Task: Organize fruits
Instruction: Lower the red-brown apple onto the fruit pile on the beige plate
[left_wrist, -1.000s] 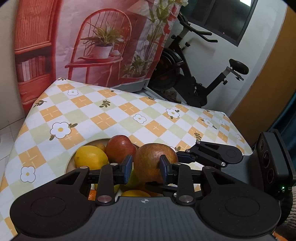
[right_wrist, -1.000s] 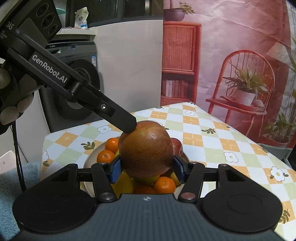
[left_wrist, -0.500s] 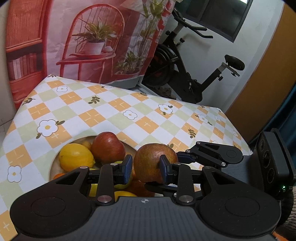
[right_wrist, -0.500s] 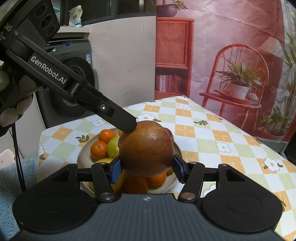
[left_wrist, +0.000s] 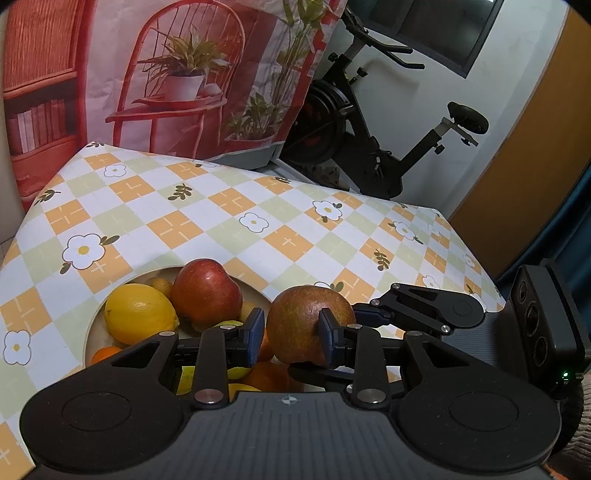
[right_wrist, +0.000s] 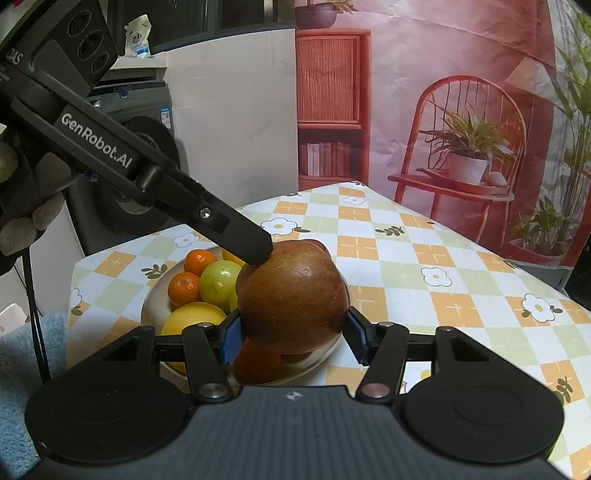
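Between the right gripper's (right_wrist: 293, 338) blue pads, a russet apple (right_wrist: 293, 295) sits clamped just above the fruit bowl (right_wrist: 314, 360), probably to be placed or lifted. Beside it the left gripper (left_wrist: 290, 334) is nearly closed and empty, one fingertip (right_wrist: 255, 251) touching the apple as if steadying it. That bowl on the checked desk (left_wrist: 229, 221) holds a lemon (left_wrist: 140, 314), red apple (left_wrist: 205, 297), oranges (right_wrist: 184, 288) and a green fruit (right_wrist: 218, 280)
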